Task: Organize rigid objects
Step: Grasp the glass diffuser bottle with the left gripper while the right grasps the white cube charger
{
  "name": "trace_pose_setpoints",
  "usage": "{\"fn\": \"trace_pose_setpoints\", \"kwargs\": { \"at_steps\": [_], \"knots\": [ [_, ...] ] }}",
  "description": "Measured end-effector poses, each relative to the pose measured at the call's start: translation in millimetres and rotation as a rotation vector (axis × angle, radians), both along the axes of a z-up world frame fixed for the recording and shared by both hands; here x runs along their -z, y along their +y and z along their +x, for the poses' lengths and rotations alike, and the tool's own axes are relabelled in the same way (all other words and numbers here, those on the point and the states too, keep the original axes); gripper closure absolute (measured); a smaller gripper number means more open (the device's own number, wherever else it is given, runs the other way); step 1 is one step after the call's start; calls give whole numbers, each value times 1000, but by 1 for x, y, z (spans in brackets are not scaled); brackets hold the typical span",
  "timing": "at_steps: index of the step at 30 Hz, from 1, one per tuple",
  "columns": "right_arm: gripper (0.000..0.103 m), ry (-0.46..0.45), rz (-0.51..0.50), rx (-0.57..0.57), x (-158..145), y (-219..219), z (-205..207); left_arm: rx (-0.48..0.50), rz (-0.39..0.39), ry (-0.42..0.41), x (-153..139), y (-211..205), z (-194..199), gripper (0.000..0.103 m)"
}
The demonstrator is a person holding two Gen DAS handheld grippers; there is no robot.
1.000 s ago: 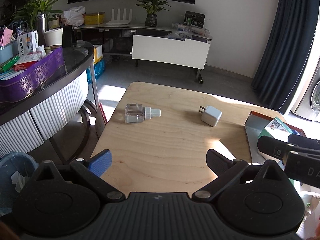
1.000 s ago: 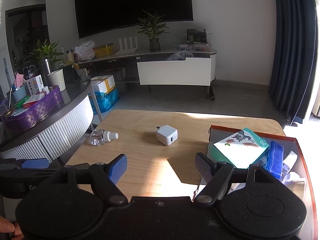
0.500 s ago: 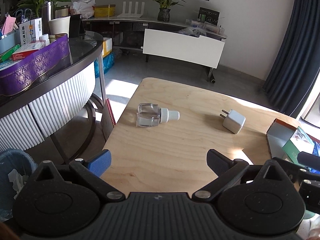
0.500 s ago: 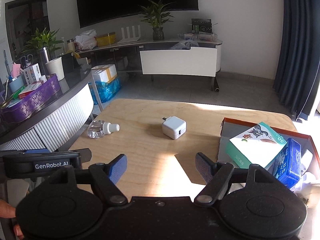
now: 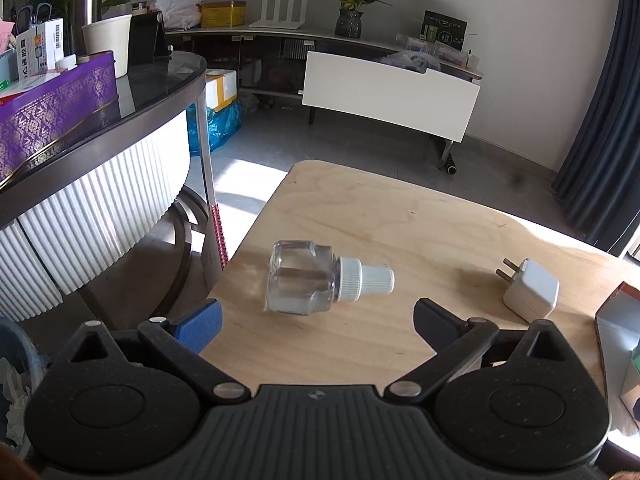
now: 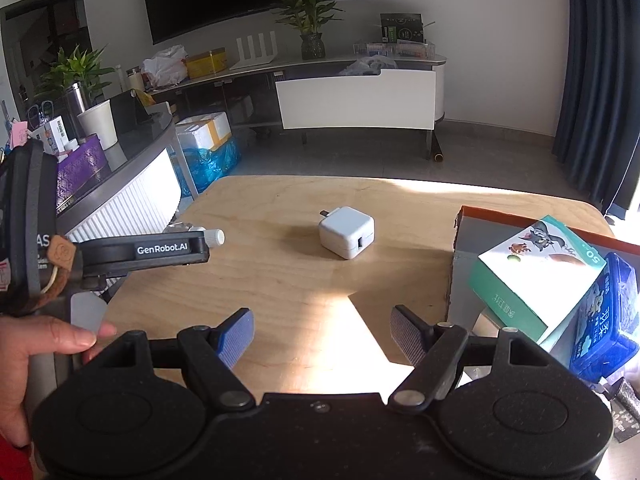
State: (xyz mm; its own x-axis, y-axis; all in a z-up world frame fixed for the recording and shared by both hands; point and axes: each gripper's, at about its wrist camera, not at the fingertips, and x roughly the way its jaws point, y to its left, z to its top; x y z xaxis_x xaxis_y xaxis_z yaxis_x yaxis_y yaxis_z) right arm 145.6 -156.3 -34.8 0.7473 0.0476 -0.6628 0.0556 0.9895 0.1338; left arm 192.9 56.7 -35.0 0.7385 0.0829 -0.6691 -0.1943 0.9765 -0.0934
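Left gripper (image 5: 316, 318) has closed in on bottle (image 5: 306, 282), jaws open, empty; right gripper (image 6: 322, 334) open too. Grasp looks next.

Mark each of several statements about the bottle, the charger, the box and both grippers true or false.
1. The clear bottle lies on its side. True.
2. The left gripper is clamped on the bottle. False: its jaws are open, short of it.
3. The white charger sits inside the box. False: it rests on the wooden table.
4. The right gripper is open and empty. True.
5. The bottle's cap is off. False: its white cap is on.
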Motion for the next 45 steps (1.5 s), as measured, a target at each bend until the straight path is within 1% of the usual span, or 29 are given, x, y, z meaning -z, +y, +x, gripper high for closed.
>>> {"fn": "trace_pose_setpoints", "kwargs": {
  "at_steps": [5,8,9,10,11,12,15,20,22,24,27,30,34,39,40,42,43,45],
  "knots": [
    [14,2,9,-3,6,-2,7,-12,31,17,12,-2,21,0],
    [14,2,12,-6,9,-3,12,-4,66,-7,15,-4,24,0],
    [14,3,12,-4,10,-4,13,2,69,-15,15,-4,23,2],
    [14,4,13,-1,11,-4,15,11,75,-26,15,-4,21,11],
    [14,5,16,2,11,-5,16,28,91,-42,15,-6,19,16],
    [14,4,20,4,12,-6,17,41,101,-48,15,-8,17,24],
    [14,6,20,12,15,-8,23,76,116,-58,15,-9,11,24],
    [14,-3,19,16,16,-11,38,95,73,-38,9,-6,2,24],
    [14,-9,25,7,15,-12,47,99,59,-46,5,-5,-7,24],
    [13,-12,17,0,16,-13,60,112,51,-52,0,-5,-16,24],
    [13,-4,5,-18,21,-14,79,135,9,-55,-5,-5,-27,24],
    [13,14,-10,-21,30,-17,100,159,-4,-65,-7,-6,-33,24],
    [13,26,-15,-33,40,-20,121,173,-26,-75,-7,-5,-32,24],
    [13,14,-59,-57,48,-17,135,177,-35,-84,-4,-5,-31,24],
    [16,22,-55,-53,49,-17,137,177,-32,-87,-3,-5,-32,24],
    [36,9,-69,-40,49,-17,133,177,-35,-84,-1,-5,-31,24],
    [39,12,-72,-38,49,-16,132,175,-37,-83,0,-5,-30,24],
    [39,12,-72,-45,48,-15,128,172,-38,-80,1,-4,-30,24]
  ]
}}
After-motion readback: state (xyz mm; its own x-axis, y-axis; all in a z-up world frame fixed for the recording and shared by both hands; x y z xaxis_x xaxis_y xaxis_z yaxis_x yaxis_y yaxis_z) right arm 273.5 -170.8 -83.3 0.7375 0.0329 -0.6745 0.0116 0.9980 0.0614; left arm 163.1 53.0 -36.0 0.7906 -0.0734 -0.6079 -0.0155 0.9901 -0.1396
